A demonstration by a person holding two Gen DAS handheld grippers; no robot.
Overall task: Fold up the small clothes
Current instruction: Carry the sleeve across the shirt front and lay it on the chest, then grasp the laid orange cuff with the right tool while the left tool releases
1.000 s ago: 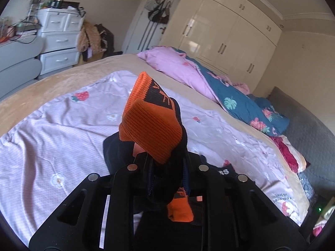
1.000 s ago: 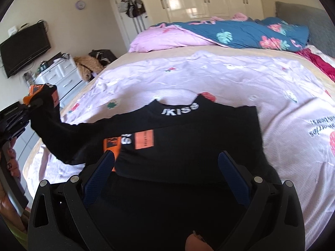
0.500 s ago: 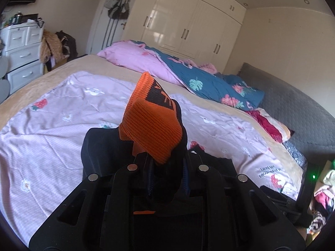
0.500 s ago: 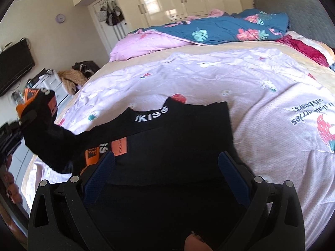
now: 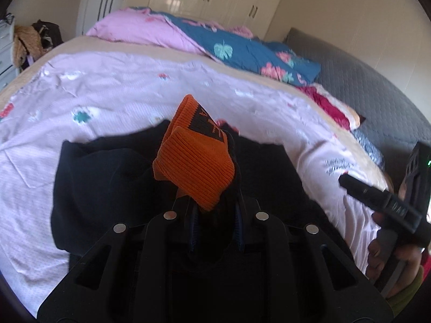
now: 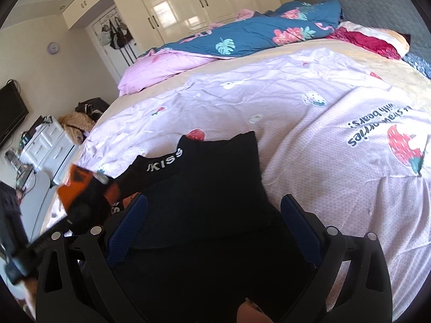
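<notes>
Two tools over a black sweater (image 6: 215,177) on the bed (image 6: 309,123), left tool (image 5: 215,215) clenched on its orange cuff (image 5: 194,167) at 12 o'clock, right tool (image 6: 212,226) spread wide, released.

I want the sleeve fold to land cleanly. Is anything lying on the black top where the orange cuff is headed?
Nothing visible: the left gripper holds the orange cuff above the black top, whose surface looks bare.

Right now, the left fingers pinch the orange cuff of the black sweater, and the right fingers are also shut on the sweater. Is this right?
Not quite. The left gripper does pinch the orange cuff of the black sweater, but the right wrist view shows the right gripper open above the sweater, gripping nothing.
</notes>
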